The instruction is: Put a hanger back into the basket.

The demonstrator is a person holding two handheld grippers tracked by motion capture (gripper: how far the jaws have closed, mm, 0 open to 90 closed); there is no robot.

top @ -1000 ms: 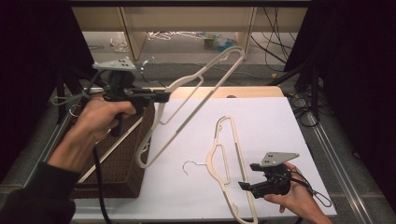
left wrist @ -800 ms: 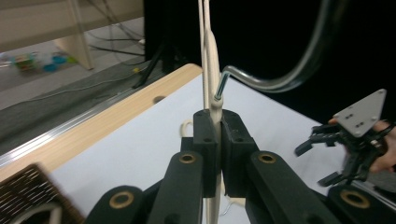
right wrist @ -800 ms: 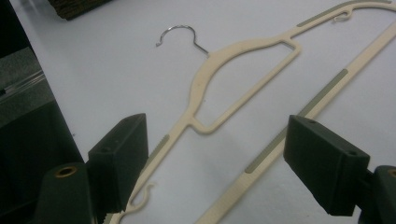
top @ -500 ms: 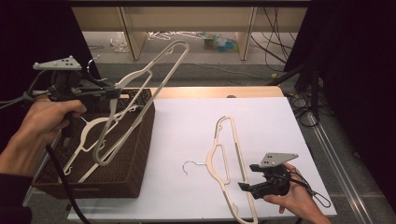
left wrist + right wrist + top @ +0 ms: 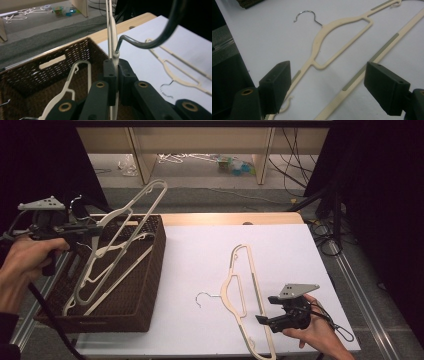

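The hanger (image 5: 122,232) is clamped in the closed left tool (image 5: 92,231), over the basket (image 5: 145,285) at nine o'clock; one more hanger (image 5: 245,290) lies on the worktop (image 5: 200,255), before the open, empty right tool (image 5: 260,320).

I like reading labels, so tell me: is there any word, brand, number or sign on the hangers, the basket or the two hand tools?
None can be read on the held hanger, the table hanger, the basket, the left gripper or the right gripper.
Colourful packages on the floor: too small and blurred to read.

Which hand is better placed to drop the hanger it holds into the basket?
Left: the left tool is shut on a hanger tilted over the basket. The right tool stands open over the table's hanger.
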